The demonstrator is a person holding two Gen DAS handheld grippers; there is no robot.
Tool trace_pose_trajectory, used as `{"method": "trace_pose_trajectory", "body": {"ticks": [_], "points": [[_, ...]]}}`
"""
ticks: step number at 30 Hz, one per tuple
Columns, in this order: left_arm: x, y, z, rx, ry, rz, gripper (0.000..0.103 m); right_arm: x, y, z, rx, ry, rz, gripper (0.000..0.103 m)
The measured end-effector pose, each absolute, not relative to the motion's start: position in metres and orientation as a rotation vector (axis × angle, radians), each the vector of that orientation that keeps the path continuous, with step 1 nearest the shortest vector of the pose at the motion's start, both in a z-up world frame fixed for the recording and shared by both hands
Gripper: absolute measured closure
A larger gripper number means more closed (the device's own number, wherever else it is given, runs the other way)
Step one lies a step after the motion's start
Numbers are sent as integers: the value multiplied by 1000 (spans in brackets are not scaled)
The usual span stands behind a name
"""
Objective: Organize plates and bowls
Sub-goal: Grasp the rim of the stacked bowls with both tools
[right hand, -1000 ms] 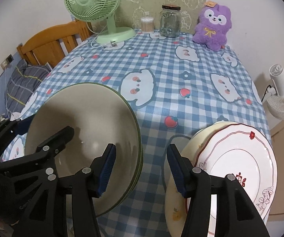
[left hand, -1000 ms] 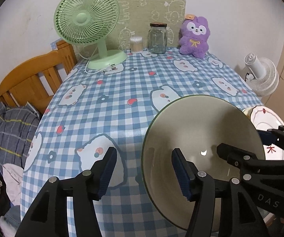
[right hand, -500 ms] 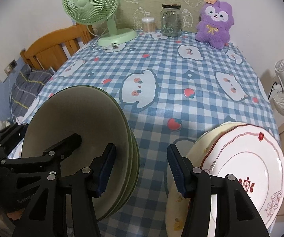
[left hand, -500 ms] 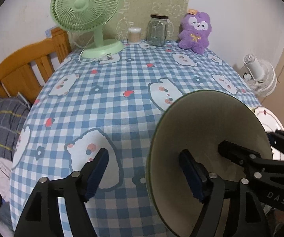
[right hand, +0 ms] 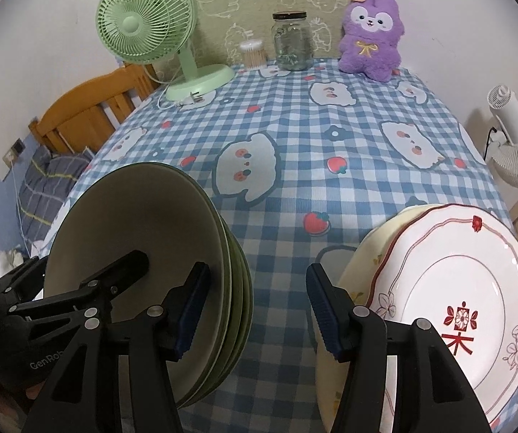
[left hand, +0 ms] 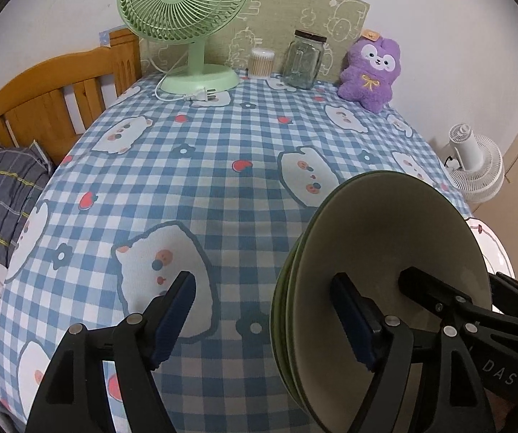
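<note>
- At the near edge of the table [left hand: 223, 151] sits a nested stack of green bowls [left hand: 385, 252], like with like; at least three rims show, one inside another, so the bowls look already gathered into a single pile.
- The left tool [left hand: 262, 281] stands open astride the stack's left rim, one pad over the top bowl's hollow and the other over the cloth outside; neither pad presses on the rim, so it holds nothing.
- The right tool [right hand: 257, 274] is open as well; its left finger overlaps the bowls' right rim, its right finger lies in front of the plates' edge, and only checked cloth shows in the gap.
- Just right of the bowls a white plate with red trim [right hand: 457, 288] lies on a cream plate [right hand: 360, 263], a separate pile; keeping flat ware apart from deep ware probably explains the two stacks side by side.
- Well apart, along the far wall, stand a green fan [left hand: 183, 3], a glass jar [left hand: 304, 59] and a purple plush [left hand: 369, 72].
</note>
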State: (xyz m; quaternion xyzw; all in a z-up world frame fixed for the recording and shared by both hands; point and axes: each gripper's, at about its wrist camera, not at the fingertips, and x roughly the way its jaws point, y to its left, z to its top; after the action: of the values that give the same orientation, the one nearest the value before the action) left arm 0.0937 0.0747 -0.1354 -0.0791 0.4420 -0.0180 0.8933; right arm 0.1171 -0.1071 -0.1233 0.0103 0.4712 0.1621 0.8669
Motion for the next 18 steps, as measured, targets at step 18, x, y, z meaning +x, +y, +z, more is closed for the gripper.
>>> {"method": "trace_pose_trajectory", "body": {"ticks": [18], "points": [[88,68,-132,-228,923,-37,57,101,-111,-123,128,943,222,47]]}}
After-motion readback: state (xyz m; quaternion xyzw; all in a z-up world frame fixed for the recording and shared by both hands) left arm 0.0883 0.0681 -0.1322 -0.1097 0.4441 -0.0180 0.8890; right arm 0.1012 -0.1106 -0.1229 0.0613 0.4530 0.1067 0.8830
